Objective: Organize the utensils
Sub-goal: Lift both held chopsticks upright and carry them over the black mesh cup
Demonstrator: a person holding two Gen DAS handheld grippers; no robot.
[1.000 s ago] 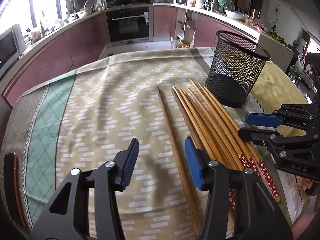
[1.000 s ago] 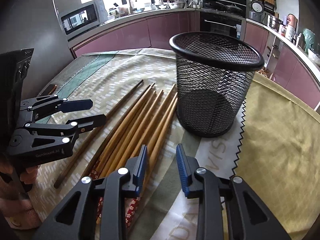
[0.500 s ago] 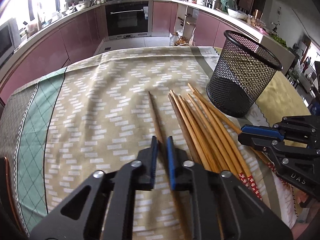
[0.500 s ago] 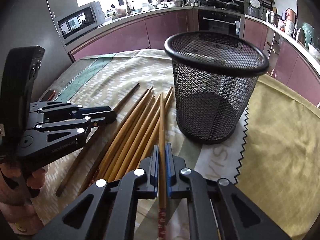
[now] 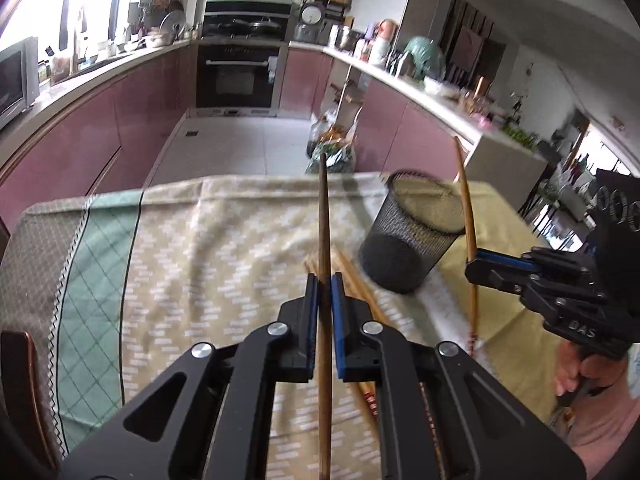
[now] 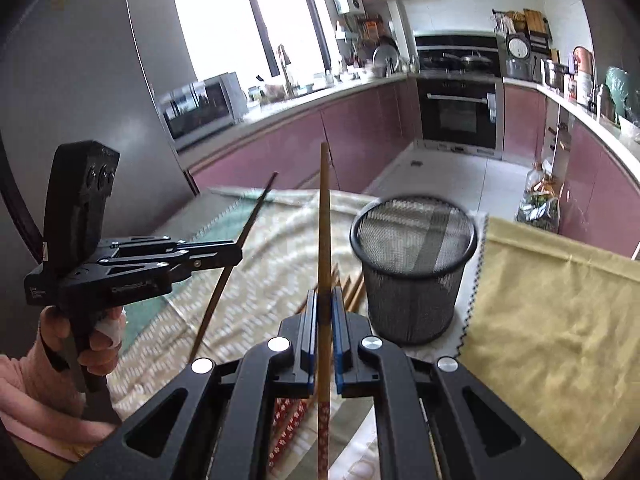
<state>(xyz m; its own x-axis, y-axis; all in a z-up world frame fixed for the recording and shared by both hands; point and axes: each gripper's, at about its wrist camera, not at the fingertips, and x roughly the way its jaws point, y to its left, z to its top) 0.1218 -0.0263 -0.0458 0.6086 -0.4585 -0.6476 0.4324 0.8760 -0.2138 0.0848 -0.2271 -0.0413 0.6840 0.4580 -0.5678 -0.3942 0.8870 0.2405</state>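
Chopsticks are the whole story here, and two of them are up off the bench right now. The left hand-held gripper [image 5: 324, 280] has its blue pads squeezed tight on a plain dark brown wooden chopstick [image 5: 324, 240], which sticks out ahead of the pads, tip raised and ending to the left of the black wire-mesh cup [image 5: 412, 236]. The right hand-held gripper [image 6: 324, 300] is clamped just as tight on a lighter tan wooden chopstick with a red flowered end [image 6: 324, 240], held clear of the cloth with its plain tip up, just left of the mesh cup in the right wrist view. From the left wrist camera you can see that same tan stick crossing in front of the cup's right rim, so it's close to it but not inside. The remaining bundle of tan wooden chopsticks [image 5: 356, 280] is lying flat on the beige patterned tablecloth [image 5: 200, 260], right at the foot of the cup on its left side, red flowered ends pointing toward the cameras. The cup stands upright, and looks empty as far as I can tell through the blur. To the cup's right the bench is covered by a plain yellow cloth [image 6: 540, 320]. A person's hand [image 6: 80, 332] in a pink sleeve grips the left tool's handle.
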